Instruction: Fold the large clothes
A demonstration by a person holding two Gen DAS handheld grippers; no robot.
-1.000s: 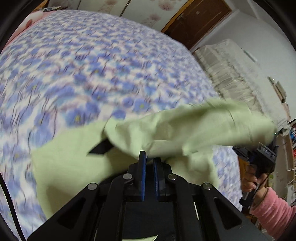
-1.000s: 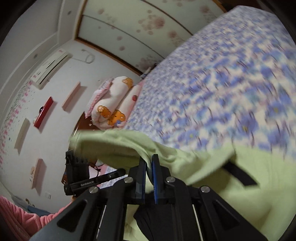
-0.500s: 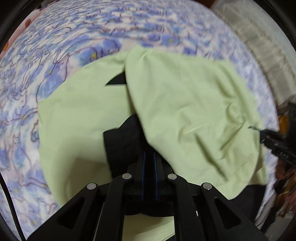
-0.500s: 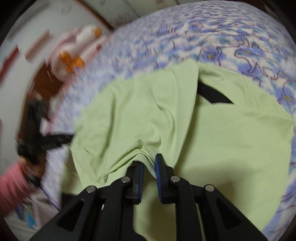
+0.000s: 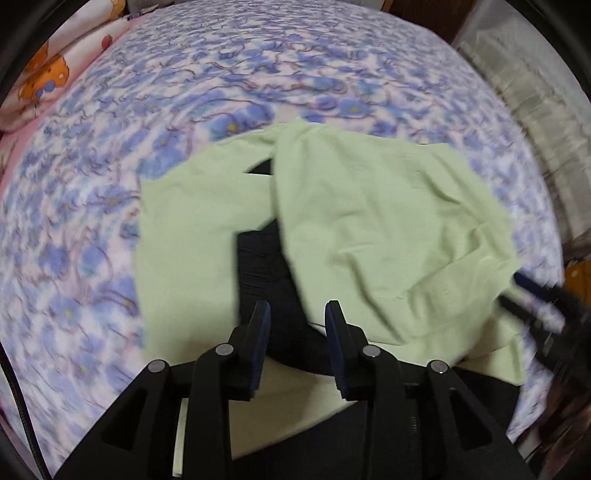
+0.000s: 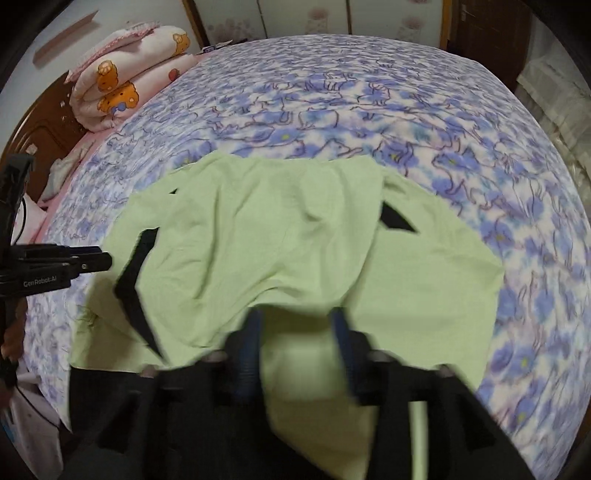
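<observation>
A light green garment with black parts [image 5: 388, 221] lies folded over itself on the flowered bedspread [image 5: 258, 74]. My left gripper [image 5: 295, 310] hovers just over its near edge. The jaws are opening, with only the black cloth below and nothing pressed between the pads. My right gripper [image 6: 295, 321], blurred, is also opening above the green hem [image 6: 277, 240], and no cloth is gripped. Each gripper shows in the other's view: the right gripper [image 5: 511, 288] at the garment's right corner, the left gripper [image 6: 99, 260] at its left side, beside a black strip [image 6: 136, 288].
A rolled quilt with a bear print [image 6: 122, 81] lies at the head of the bed by a wooden headboard [image 6: 37, 122]. Pale wardrobe doors [image 6: 295, 14] stand behind the bed. A lace-covered object [image 5: 535, 92] is off the bed's right side.
Both grippers swung down over the bed with the green cloth and laid its top layer over the lower one. Their jaws went from shut on the cloth to apart, letting it go.
</observation>
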